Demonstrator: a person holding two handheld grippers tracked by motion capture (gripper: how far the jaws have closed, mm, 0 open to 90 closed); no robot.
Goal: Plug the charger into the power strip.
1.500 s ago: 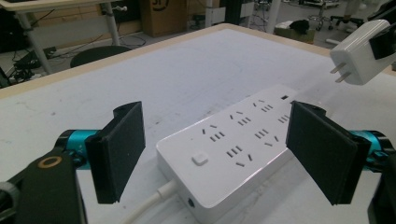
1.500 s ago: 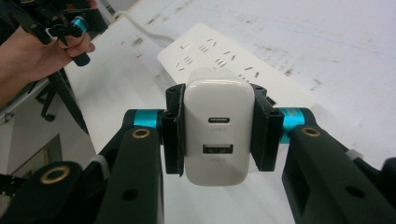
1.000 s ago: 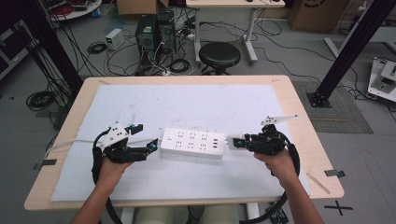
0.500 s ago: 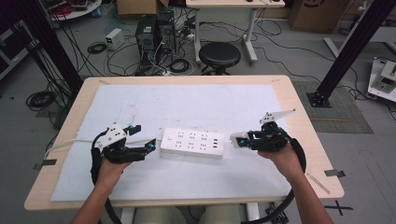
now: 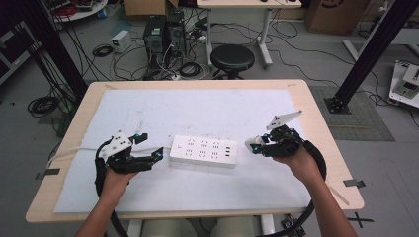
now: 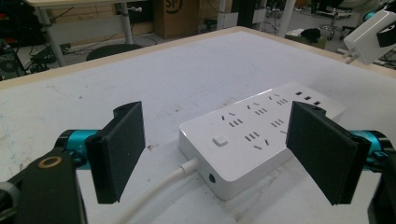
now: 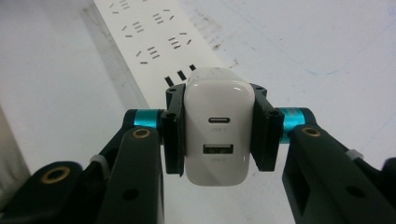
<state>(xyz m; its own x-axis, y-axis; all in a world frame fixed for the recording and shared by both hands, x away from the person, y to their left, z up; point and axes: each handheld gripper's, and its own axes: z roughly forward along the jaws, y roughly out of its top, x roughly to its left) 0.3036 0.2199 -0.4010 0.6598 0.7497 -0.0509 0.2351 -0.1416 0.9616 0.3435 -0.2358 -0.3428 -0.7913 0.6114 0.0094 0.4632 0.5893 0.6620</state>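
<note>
A white power strip point(image 5: 203, 151) lies flat in the middle of the white mat, with its cord point(image 6: 154, 196) leaving the left end. My left gripper point(image 5: 150, 144) rests just left of that end. Its jaws are open and stand either side of the strip's switch end point(image 6: 219, 144) without touching it. My right gripper point(image 5: 254, 144) hovers just off the strip's right end, shut on a white USB charger point(image 7: 219, 130). The charger's two ports face the camera, and its prongs point toward the strip point(image 7: 154, 42). The charger point(image 6: 369, 37) also appears far off in the left gripper view.
The white mat point(image 5: 217, 111) covers most of the wooden table point(image 5: 316, 118). A black stool point(image 5: 232, 58), computer cases and loose cables sit on the floor beyond the far edge. Black frame posts stand at both sides.
My right gripper has edged slightly left with the charger, toward the strip's right end. The left gripper and the strip have stayed put.
</note>
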